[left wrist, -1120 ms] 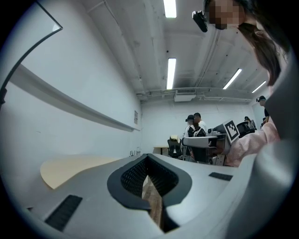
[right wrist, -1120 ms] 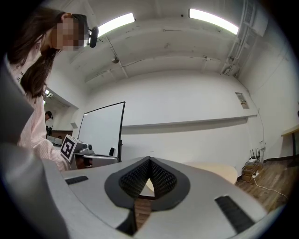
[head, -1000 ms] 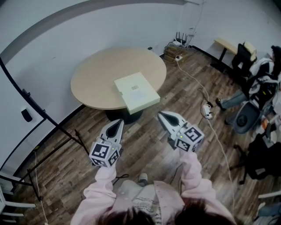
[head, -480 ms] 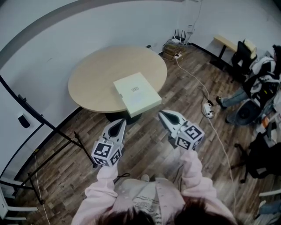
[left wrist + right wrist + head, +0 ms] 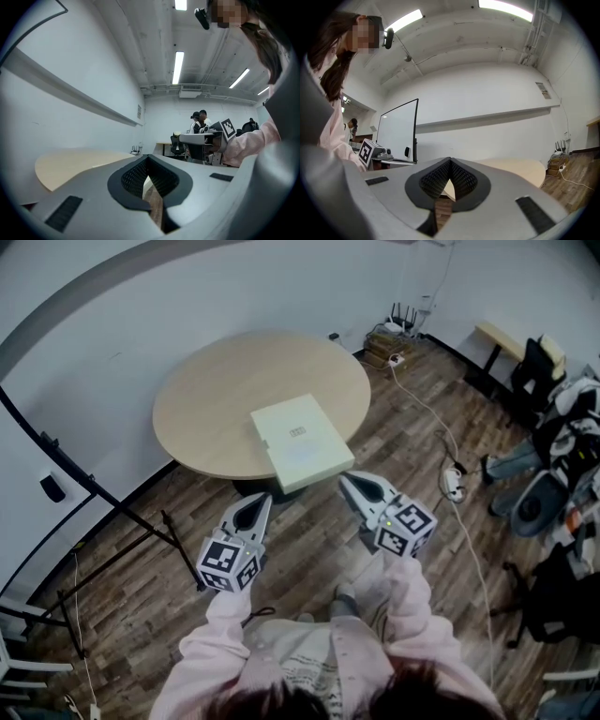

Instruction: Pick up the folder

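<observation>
Lengthwise, folder (image 5: 301,441) toward table (image 5: 206,399) edge

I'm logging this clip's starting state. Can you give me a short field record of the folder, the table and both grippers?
folder: pale, lying flat on the table, by its near edge
table: round, light wood, nothing else on it
left gripper: shut, empty, over the floor, short of the table
right gripper: shut, empty, over the floor, short of the table
contact: neither gripper touches the folder
task status: folder not yet picked up
</observation>
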Motion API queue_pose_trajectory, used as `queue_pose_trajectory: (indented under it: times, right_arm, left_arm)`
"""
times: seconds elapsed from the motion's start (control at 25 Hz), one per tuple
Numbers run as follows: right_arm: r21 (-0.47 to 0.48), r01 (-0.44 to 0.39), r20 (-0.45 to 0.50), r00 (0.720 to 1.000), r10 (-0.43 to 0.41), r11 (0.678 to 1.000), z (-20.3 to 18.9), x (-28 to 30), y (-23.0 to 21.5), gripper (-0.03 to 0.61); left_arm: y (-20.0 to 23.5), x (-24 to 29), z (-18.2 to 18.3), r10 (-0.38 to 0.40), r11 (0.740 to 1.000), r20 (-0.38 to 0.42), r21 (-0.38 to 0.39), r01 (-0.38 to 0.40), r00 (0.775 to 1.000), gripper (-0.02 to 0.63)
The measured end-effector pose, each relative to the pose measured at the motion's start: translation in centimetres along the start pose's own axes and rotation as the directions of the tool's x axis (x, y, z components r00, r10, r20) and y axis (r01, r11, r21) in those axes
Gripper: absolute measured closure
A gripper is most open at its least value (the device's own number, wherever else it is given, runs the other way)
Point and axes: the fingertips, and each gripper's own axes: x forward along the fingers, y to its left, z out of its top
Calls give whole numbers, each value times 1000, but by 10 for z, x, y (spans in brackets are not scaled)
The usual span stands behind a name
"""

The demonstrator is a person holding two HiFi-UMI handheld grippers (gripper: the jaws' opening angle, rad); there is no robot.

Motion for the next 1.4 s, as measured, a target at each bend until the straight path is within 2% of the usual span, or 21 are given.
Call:
queue_pose_trajectory:
  times: [0.24,0.56,1.04,1.4]
  right_arm:
    - [-13,-74,-11,997,74,997,5,16,-28,579]
    - [13,-171,-60,983,171,985,-2,39,-63,578]
    - [39,-269,-128,954,271,962,-13,58,-109,580]
    - [80,-314,-191,927,324,946,-36,66,-131,578]
  left_arm:
    - [3,24,1,63,998,0,-6,-63,998,620]
    - [14,53,-8,145,987,-27,-68,-146,989,620]
    - [18,94,-16,234,967,-81,-82,-240,969,620]
    - [30,106,-31,294,941,-96,-143,-305,951,620]
